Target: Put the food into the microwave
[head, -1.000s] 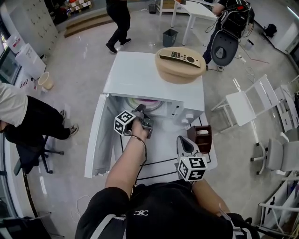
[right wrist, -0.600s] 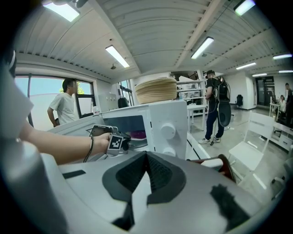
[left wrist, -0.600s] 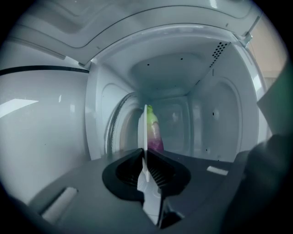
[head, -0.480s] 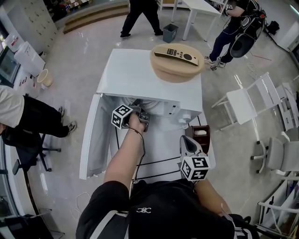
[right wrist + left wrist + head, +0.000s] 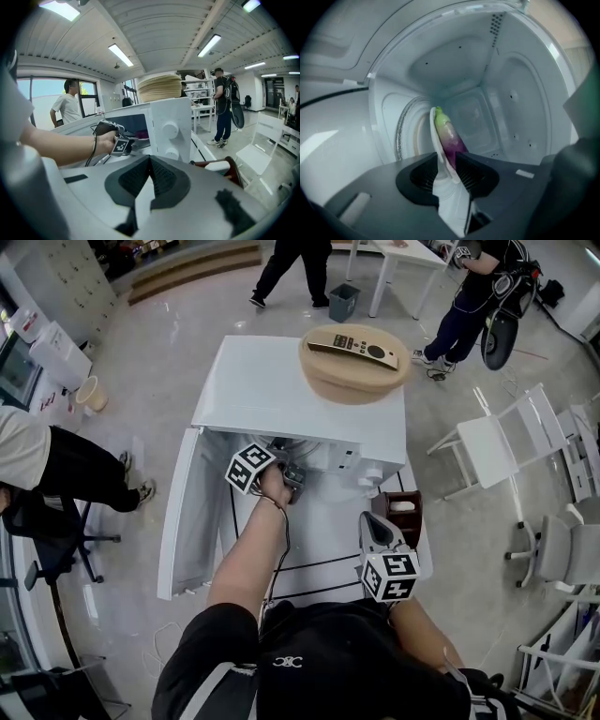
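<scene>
The white microwave (image 5: pixel 281 381) stands with its door (image 5: pixel 187 512) swung open to the left. My left gripper (image 5: pixel 284 457) reaches into the cavity. In the left gripper view a white plate (image 5: pixel 436 133) with purple and green food (image 5: pixel 449 138) shows edge-on on the turntable, its near rim between the jaws of the left gripper (image 5: pixel 446 166). Those jaws have just been opening and stand slightly off the rim. My right gripper (image 5: pixel 373 526) hangs shut and empty in front of the microwave's control panel (image 5: pixel 171 117); its pads (image 5: pixel 159 176) meet.
A round wooden board (image 5: pixel 354 371) with a remote control (image 5: pixel 352 345) lies on top of the microwave. A brown box (image 5: pixel 403 514) stands right of it on the table. White chairs (image 5: pixel 487 446) are at the right, a seated person (image 5: pixel 37 465) at the left, others behind.
My left gripper has gone deeper into the microwave with the plate, which no longer shows in the head view. The right gripper stayed nearly still. People in the background walked.
</scene>
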A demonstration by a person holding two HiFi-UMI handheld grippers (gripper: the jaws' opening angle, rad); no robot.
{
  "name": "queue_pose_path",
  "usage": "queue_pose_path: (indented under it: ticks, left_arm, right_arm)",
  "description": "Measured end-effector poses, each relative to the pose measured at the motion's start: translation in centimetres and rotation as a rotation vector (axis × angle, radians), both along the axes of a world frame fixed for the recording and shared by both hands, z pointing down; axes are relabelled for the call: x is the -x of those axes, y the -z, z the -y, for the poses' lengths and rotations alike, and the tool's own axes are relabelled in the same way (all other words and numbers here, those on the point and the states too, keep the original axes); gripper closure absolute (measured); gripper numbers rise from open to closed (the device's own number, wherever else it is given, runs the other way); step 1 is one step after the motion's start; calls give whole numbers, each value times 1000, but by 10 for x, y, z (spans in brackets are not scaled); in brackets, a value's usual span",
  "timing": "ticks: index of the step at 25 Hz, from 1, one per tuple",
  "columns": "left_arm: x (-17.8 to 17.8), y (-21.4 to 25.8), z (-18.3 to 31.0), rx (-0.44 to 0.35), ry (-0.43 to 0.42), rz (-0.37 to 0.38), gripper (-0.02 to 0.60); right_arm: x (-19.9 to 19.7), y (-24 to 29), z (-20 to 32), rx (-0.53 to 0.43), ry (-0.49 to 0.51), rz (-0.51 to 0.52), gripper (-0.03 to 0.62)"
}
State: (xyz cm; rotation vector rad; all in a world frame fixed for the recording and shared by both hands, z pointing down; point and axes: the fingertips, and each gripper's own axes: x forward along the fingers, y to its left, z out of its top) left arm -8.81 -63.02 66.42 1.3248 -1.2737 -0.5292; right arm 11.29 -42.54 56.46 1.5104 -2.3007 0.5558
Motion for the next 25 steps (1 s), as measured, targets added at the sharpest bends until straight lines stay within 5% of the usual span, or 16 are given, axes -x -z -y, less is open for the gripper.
queue_pose_path:
  ticks: [9, 15, 17, 20, 22, 25]
  left_arm:
    - [-6, -4, -4, 22, -231, 586, 440]
    - [-1, -10, -5, 49, -279, 766, 387]
    - [3, -9, -5, 50, -278, 822, 290]
    - [7, -6, -9, 36, -280, 875, 273]
    - [10, -3, -15, 22, -273, 904, 293]
    - [16, 5, -29, 0, -253, 978, 554]
  right_arm:
    - [-1, -4, -2, 8, 3, -7, 588]
    - [-2, -3, -3, 8, -3, -12, 588]
    - [0, -3, -3, 6, 0, -13, 588]
    - [3, -3, -3, 2, 4, -9, 588]
    - [6, -2, -2, -3, 7, -2, 588]
    - [10, 2, 1, -15, 8, 21, 588]
